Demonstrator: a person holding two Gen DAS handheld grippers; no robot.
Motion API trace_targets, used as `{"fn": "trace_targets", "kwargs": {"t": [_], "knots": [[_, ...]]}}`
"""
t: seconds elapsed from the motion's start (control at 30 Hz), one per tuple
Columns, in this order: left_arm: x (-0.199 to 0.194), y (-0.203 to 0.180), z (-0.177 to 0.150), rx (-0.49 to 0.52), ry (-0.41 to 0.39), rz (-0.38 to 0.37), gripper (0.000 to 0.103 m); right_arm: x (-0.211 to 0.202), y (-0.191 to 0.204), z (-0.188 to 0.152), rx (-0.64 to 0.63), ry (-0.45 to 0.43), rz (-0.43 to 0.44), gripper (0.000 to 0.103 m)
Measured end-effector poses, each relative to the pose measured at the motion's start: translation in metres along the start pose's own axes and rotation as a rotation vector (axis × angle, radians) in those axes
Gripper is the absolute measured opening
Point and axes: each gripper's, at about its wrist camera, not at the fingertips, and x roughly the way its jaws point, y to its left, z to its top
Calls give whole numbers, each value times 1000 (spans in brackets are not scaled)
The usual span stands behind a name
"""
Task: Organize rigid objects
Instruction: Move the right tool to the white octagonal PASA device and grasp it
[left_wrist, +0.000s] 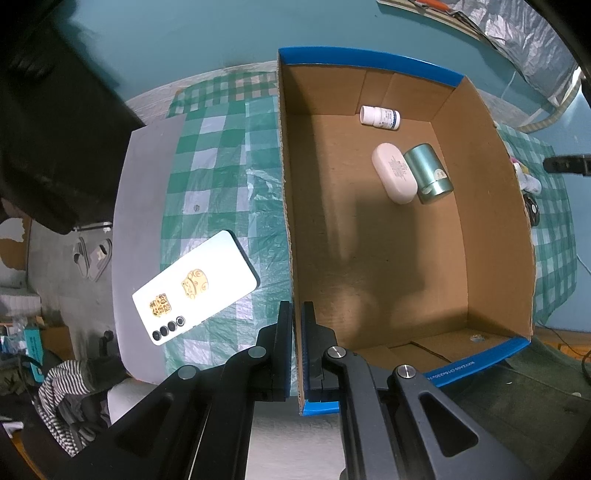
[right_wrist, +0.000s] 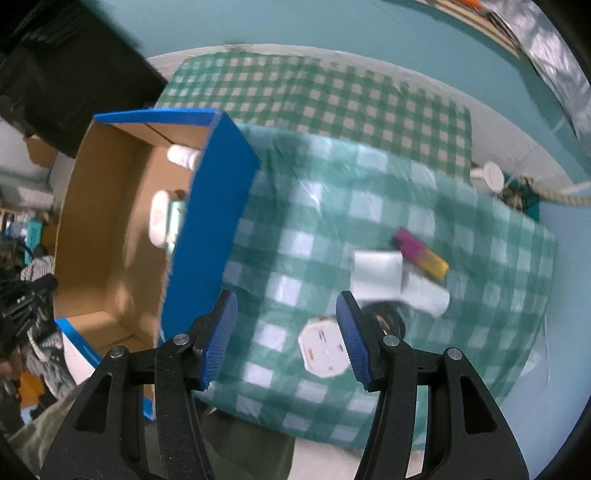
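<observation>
Box (left_wrist: 491, 206) sits on the checked cloth (left_wrist: 221, 177), holding 3 items. Left gripper (left_wrist: 297, 314) pinches its near wall, likely to steady it. Right gripper (right_wrist: 286, 332) hangs wide open and empty above the white disc (right_wrist: 323, 350), probably next.

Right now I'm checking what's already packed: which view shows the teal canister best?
The left wrist view: the teal canister lies sharp and unobstructed on the box floor beside the white case. The right wrist view shows only a blurred sliver behind the blue wall.

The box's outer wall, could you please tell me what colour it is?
Blue; the box shows it best in the right wrist view.
</observation>
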Motion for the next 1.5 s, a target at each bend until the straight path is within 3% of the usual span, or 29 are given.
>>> {"fn": "trace_targets", "kwargs": {"t": [0.13,0.7,1.17,1.5], "knots": [[0,-1,1,8,2,2,3,5,-14,-15,51,13,10,64],[1,0,1,12,2,0,3,64,-48,-62,112,110,46,73],[3,1,-1,4,9,-3,3,101,-51,-69,53,176,27,76],[5,0,-2,5,15,0,3,103,-23,-55,26,171,35,77]]}}
